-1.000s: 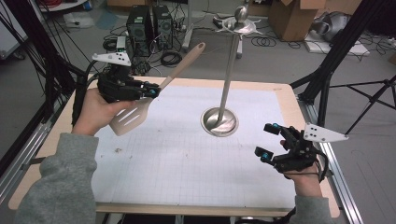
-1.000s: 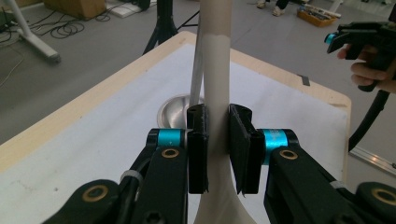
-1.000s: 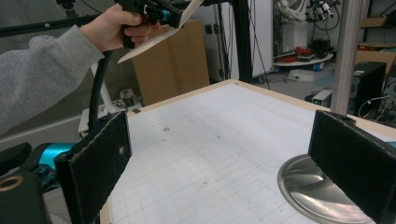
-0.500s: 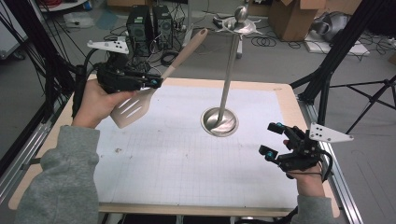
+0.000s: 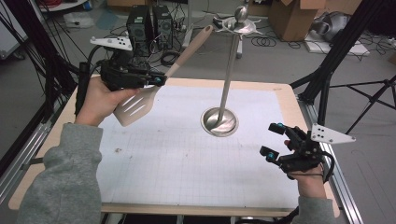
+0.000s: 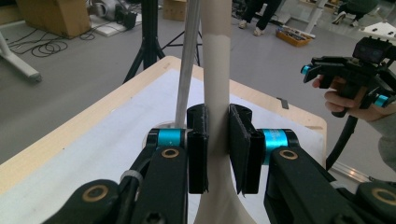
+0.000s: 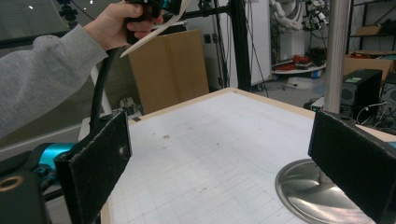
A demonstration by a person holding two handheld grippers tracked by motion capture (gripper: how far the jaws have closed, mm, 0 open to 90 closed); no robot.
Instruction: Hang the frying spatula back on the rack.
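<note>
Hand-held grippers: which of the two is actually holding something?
The left hand-held gripper, raised at the table's far left, clamps the beige spatula by its handle. The right hand-held gripper has open jaws with nothing between them.

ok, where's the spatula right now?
High view, left side: the slotted spatula is clamped at its neck in the left gripper, lifted above the table, handle angled toward the steel stand.

Matt beige plastic spatula [image 5: 140, 105]; glossy steel stand [image 5: 219, 122]; wooden table [image 5: 289, 95]

Table [image 5: 285, 93], gridded mat [image 5: 177, 158], stand [image 5: 219, 122]
</note>
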